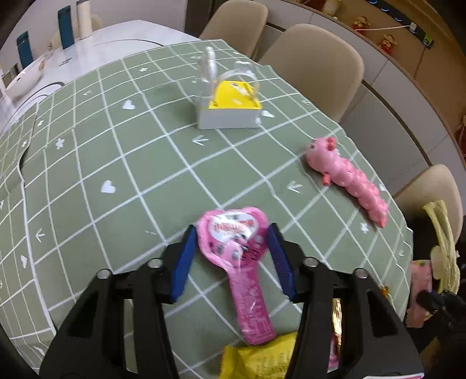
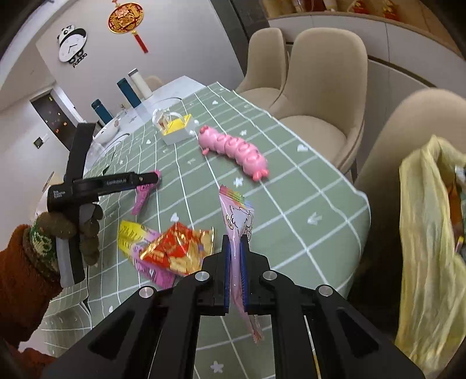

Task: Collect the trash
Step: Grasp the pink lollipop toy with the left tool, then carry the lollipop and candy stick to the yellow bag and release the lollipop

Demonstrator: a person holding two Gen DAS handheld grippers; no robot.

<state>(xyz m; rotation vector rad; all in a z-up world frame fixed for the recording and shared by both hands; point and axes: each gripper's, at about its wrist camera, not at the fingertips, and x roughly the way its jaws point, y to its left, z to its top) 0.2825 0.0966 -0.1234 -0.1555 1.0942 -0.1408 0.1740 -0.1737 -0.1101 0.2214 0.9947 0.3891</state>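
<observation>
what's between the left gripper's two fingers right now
A pink heart-topped wrapper lies on the tablecloth between the left gripper's fingers; the left wrist view shows it best.

This is a home dining room. A long table with a green checked tablecloth (image 1: pixel 116 145) has beige padded chairs (image 2: pixel 320 96) around it, and a panda wall clock (image 2: pixel 71 43) and a red hanging ornament (image 2: pixel 125 19) decorate the wall.

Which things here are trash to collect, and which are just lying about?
Trash job: pink wrapper between the left gripper's fingers; pale wrapper pinched in the right gripper; red packet; yellow packet; yellow bag.

Lying about: pink toy; yellow box; flasks.
</observation>
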